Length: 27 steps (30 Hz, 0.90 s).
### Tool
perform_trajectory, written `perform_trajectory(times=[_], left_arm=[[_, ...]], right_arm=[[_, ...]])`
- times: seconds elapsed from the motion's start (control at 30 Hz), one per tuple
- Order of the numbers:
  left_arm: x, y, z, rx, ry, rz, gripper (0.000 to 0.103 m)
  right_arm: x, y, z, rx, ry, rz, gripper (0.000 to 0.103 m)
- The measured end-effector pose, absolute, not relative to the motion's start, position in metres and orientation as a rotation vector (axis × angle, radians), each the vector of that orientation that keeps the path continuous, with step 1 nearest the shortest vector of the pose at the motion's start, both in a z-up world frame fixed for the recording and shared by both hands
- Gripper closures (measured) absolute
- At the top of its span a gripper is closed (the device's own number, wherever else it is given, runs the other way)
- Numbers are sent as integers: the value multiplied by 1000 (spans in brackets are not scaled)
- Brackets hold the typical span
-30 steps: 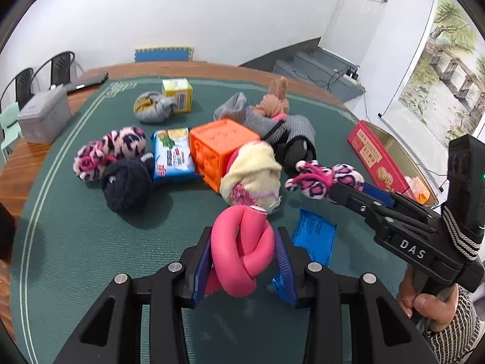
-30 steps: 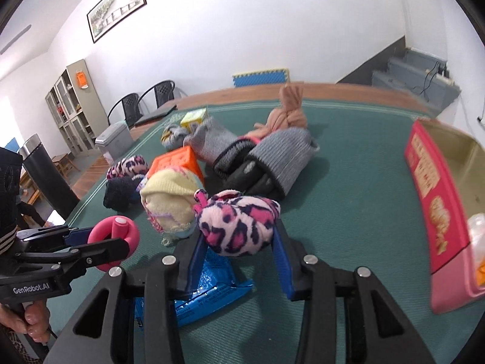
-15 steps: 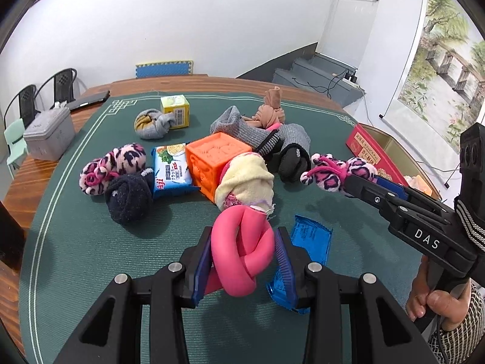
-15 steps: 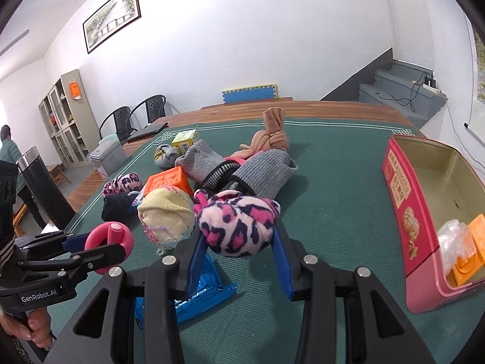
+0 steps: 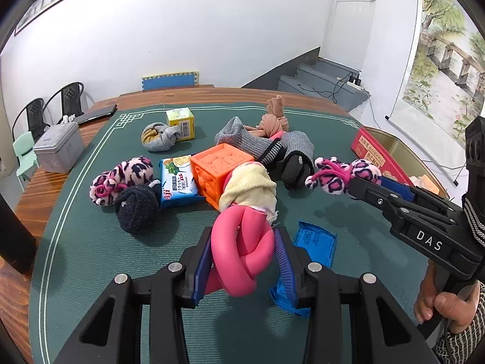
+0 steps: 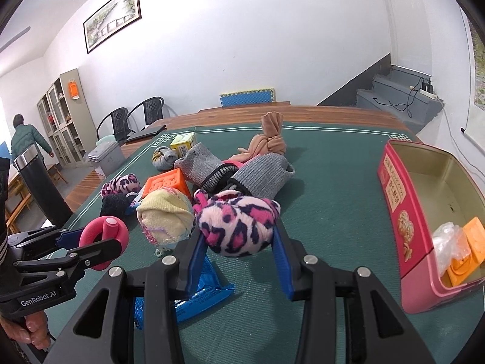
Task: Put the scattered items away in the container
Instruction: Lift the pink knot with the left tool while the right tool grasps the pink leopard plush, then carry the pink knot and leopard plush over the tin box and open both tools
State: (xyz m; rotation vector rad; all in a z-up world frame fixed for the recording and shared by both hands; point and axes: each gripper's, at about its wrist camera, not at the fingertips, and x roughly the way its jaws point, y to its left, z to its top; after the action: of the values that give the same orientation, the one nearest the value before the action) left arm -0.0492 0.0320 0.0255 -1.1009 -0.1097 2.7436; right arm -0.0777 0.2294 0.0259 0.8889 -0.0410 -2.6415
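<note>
My left gripper (image 5: 242, 261) is shut on a pink knotted tube (image 5: 242, 248) and holds it above the green mat; it also shows in the right wrist view (image 6: 103, 236). My right gripper (image 6: 239, 242) is shut on a pink leopard-print sock ball (image 6: 236, 221), seen from the side in the left wrist view (image 5: 342, 173). The red tin container (image 6: 403, 212) stands open at the right, with an orange piece (image 6: 466, 251) and clear plastic inside. A blue packet (image 5: 315, 242) lies on the mat under both grippers.
On the mat lie an orange cube (image 5: 221, 170), a yellow sock ball (image 5: 248, 188), a dark sock ball (image 5: 136, 209), a second leopard sock (image 5: 121, 176), a snack packet (image 5: 177, 182), grey socks (image 5: 260, 142), a tan knotted sock (image 5: 272, 121), a yellow box (image 5: 180, 121). A grey tin (image 5: 59, 148) sits at the left edge.
Both grippers have risen and pulled back with their loads still held. In the right wrist view the red tin has come more fully into sight at the right.
</note>
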Motion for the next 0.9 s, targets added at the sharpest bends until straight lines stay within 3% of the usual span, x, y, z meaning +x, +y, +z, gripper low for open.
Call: perform_trajectory(times=[0.6, 0.9], left_arm=[[-45, 46, 31, -1068, -62, 2744, 62], [-46, 77, 40, -1079, -54, 2657, 62]], right_arm=[[-73, 256, 48, 816, -103, -2744, 58], [-64, 342, 80, 772, -252, -2965, 58]])
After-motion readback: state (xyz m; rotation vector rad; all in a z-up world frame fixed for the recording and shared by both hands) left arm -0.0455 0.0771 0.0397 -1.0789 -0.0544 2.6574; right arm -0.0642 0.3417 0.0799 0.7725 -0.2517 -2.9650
